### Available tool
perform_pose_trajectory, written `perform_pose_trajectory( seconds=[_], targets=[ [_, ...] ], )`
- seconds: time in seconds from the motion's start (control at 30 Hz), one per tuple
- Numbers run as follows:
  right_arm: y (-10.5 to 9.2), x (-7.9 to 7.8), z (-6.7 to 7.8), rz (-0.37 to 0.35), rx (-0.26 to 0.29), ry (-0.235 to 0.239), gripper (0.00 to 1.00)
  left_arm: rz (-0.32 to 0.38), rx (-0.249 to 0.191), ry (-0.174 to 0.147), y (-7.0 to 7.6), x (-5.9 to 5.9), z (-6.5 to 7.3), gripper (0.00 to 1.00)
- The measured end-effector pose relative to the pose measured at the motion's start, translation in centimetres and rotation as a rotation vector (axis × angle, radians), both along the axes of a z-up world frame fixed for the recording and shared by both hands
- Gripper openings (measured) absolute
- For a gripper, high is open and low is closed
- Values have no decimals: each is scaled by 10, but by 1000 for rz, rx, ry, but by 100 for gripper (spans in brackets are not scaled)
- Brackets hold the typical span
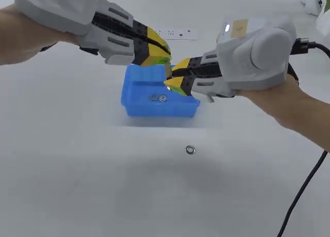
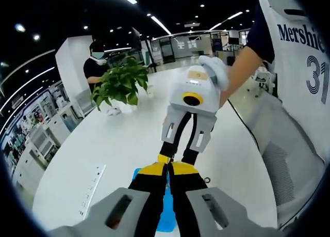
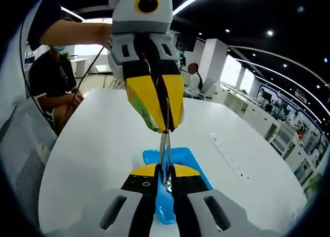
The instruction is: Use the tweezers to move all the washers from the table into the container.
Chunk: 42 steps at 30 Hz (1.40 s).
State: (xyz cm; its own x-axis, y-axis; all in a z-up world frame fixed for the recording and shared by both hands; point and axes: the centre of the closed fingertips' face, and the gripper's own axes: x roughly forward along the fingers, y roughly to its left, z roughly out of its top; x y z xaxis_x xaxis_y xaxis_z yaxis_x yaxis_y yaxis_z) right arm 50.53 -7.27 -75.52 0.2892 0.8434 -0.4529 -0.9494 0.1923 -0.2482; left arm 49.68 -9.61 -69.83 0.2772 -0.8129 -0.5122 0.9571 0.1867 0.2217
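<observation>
L gripper, jaws pressed together, is pinching the top of thin silver metal tweezers, tips down over the blue plastic container. R gripper is squeezing the tweezers' legs lower down. Two small metal ring washers are lying in the container. A third washer is sitting on the white table nearby.

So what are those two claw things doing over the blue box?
A person holds a gripper in each hand. The left gripper and right gripper both pinch the tweezers over the blue container. Two washers lie inside it, and one washer is on the table.
</observation>
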Motion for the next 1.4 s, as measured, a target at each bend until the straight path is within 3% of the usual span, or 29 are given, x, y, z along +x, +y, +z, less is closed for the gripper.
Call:
perform_pose_trajectory(
  seconds=[0.1,0.23,0.43,0.57,0.83,0.97,1.2,1.4],
  targets=[
    [5,17,-7,1,-1,-1,11,17,5,-3,5,14,-7,6],
    [11,27,-25,2,-10,21,11,24,15,31,10,28,-26,6],
    [17,31,-63,21,-50,75,11,27,47,83,17,35,-62,6],
    [19,34,-75,16,-57,99,11,55,38,110,21,40,-75,6],
    [16,36,-85,-20,-60,129,11,64,31,139,18,45,-83,7],
    [15,39,-87,-36,-68,129,11,76,-5,164,16,50,-85,7],
    [12,41,-87,-49,-68,139,12,68,6,155,11,47,-82,7],
    [10,44,-80,-59,-62,121,12,67,5,141,13,49,-75,6]
  ],
)
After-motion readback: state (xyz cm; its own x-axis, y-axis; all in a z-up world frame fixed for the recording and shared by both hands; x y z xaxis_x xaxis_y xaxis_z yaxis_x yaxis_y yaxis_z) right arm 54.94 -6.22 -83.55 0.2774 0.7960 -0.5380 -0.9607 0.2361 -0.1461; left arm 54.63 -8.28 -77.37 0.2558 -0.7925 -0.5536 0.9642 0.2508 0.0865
